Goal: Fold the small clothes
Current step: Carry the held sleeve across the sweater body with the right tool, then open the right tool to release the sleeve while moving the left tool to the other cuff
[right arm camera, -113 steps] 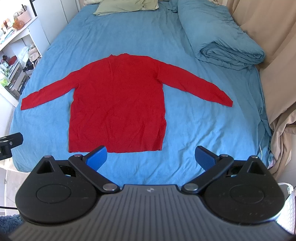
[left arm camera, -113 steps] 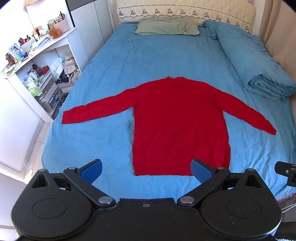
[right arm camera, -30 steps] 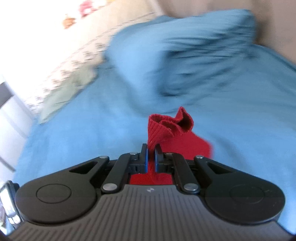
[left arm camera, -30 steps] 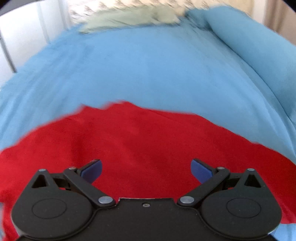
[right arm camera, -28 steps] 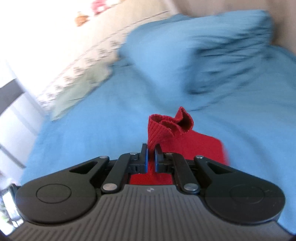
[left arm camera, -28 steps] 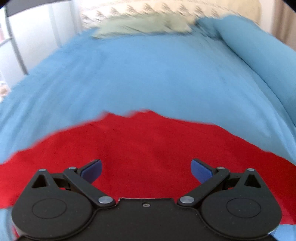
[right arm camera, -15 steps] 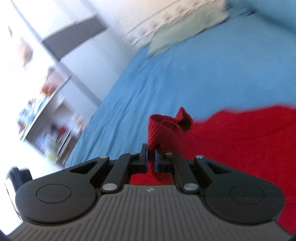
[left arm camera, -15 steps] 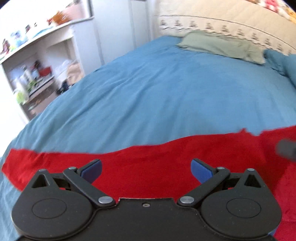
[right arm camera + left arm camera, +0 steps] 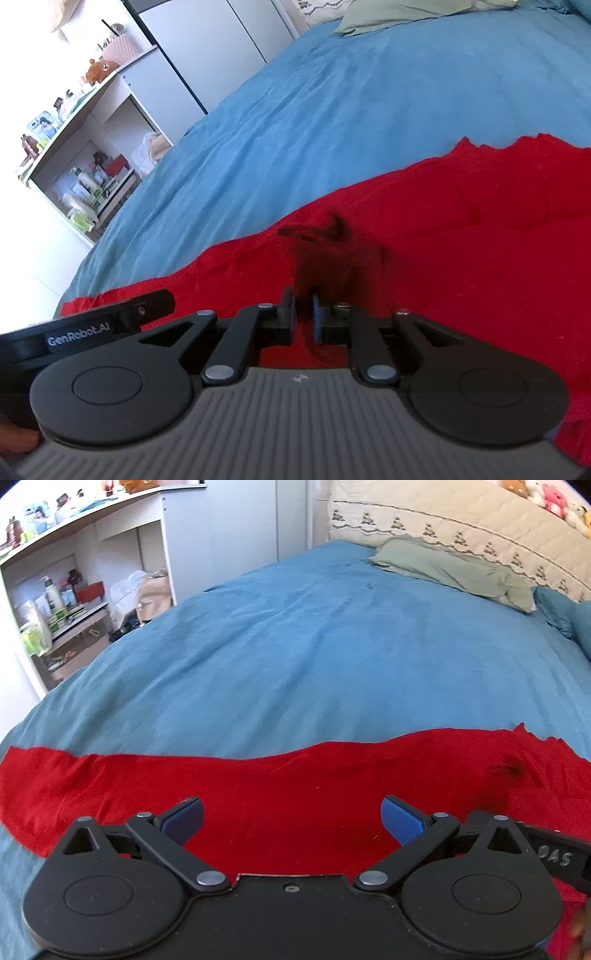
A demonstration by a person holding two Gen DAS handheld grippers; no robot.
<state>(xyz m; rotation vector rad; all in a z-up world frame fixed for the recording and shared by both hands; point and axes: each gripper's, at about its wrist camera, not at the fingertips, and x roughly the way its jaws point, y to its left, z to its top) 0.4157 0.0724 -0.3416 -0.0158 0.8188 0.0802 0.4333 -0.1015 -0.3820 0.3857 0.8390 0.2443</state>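
- The left gripper (image 9: 291, 818), black with flat blue pads, has its two fingers spread wide apart. Nothing is between them. It hangs over the long sleeve of the red knitted sweater (image 9: 258, 786), and I cannot tell if it touches the cloth.
- The right gripper (image 9: 303, 317) has its two fingers close together, with only a thin gap, and the jaws are opening. A dark, blurry bit of the red cloth sits in and just past the gap. The blur hides whether the pads press on it.
- The red knitted sweater lies spread on the blue bed sheet (image 9: 314, 657). Its sleeve runs flat toward the left edge of the bed. In the right wrist view the red cloth (image 9: 480, 258) looks doubled over, with soft folds and a wavy top edge.
- The sweater looks soft and fuzzy. The blue bed sheet looks smooth with small wrinkles.
- A flat pale green pillow (image 9: 450, 572) lies at the head of the bed, against a cream quilted headboard (image 9: 461, 520) with a row of small stitched shapes.
- A white shelf unit (image 9: 74, 590) full of bottles and small things stands beside the bed.
- In each view a piece of the other gripper peeks in at the side.
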